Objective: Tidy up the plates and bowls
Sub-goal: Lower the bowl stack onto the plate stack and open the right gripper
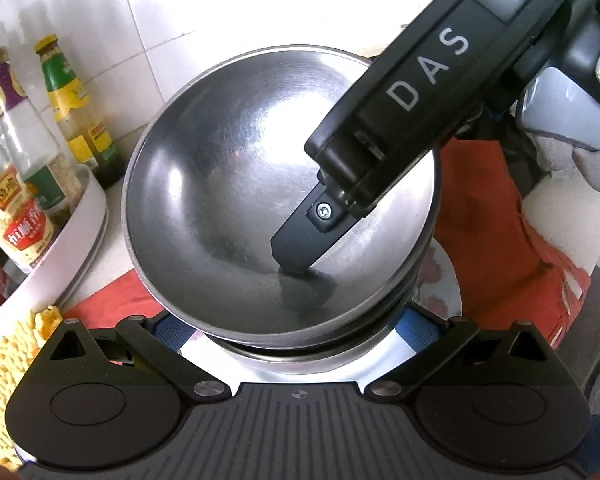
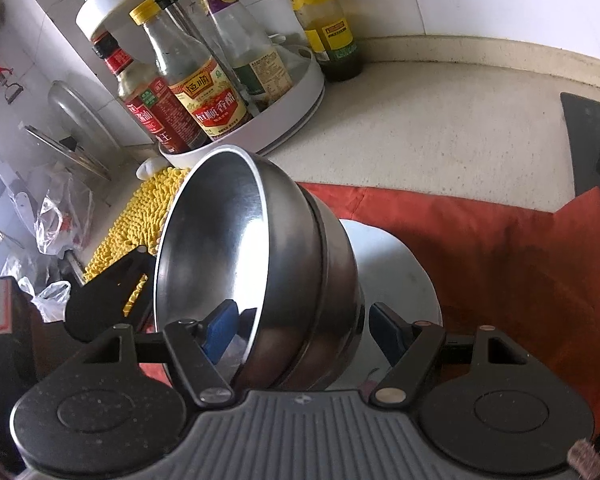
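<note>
A shiny steel bowl (image 1: 228, 184) sits tilted, nested on a second steel bowl (image 1: 292, 356), above a white plate (image 1: 440, 280) on an orange cloth (image 1: 500, 248). My left gripper (image 1: 296, 332) is open, its blue pads on either side of the bowl stack. My right gripper (image 2: 304, 332) straddles the bowl wall: one blue pad (image 2: 220, 330) is inside the top bowl (image 2: 216, 248), the other (image 2: 388, 332) outside the stack, not clamped. The right gripper's finger (image 1: 300, 240) shows inside the bowl in the left wrist view. The plate (image 2: 396, 264) lies under the stack.
A white turntable rack (image 2: 296, 96) holds several sauce bottles (image 2: 204, 92) at the back left, with a green-labelled bottle (image 2: 324, 20) beside it. A yellow chenille mat (image 2: 136, 220) lies left of the bowls. The orange cloth (image 2: 500, 240) covers the counter (image 2: 440, 128). Plastic bags (image 2: 60, 216) lie far left.
</note>
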### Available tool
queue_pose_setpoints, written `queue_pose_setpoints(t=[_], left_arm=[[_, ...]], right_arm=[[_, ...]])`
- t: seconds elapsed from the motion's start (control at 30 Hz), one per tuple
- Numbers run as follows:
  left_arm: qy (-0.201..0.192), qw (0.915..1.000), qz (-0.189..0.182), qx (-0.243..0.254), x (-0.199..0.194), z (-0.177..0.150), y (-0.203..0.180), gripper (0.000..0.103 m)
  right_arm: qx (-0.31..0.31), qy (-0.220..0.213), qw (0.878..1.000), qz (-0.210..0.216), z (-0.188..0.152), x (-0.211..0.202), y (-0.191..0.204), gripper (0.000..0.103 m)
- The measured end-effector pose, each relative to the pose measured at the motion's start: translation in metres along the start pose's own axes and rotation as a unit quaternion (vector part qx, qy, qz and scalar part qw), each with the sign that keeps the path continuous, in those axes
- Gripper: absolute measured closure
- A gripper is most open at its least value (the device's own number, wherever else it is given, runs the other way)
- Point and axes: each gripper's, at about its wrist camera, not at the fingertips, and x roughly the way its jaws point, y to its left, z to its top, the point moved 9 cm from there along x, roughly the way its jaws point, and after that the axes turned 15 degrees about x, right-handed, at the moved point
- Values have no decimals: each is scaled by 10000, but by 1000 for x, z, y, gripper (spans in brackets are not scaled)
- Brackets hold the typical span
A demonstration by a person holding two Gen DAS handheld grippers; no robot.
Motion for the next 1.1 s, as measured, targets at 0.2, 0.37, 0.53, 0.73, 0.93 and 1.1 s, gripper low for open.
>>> queue_pose_setpoints(t=[0.2,0.37,0.53,0.73,0.93,1.1], left_arm=[[-33,9999,34,-136,-4,1,7,0],[-48,9998,74,-166,-7,2,8,0],[-46,9997,113,-194,-8,1,9,0],[-52,9994,176,-298,-14,-2,14,0],[-100,9986,228,-468,-23,-5,19,0],[-93,9976,248,-641,-31,-9,21,0]], right_arm=[[-1,20,10000,-57,-4,-5,3,35],[3,31,9999,-113,-10,-7,4,35],[3,3,9999,-154,-12,-10,6,35],[54,-96,9998,-182,-16,-18,7,35],[5,-236,9996,-161,-25,-34,15,35],[40,-403,9991,-125,-31,-50,18,34]])
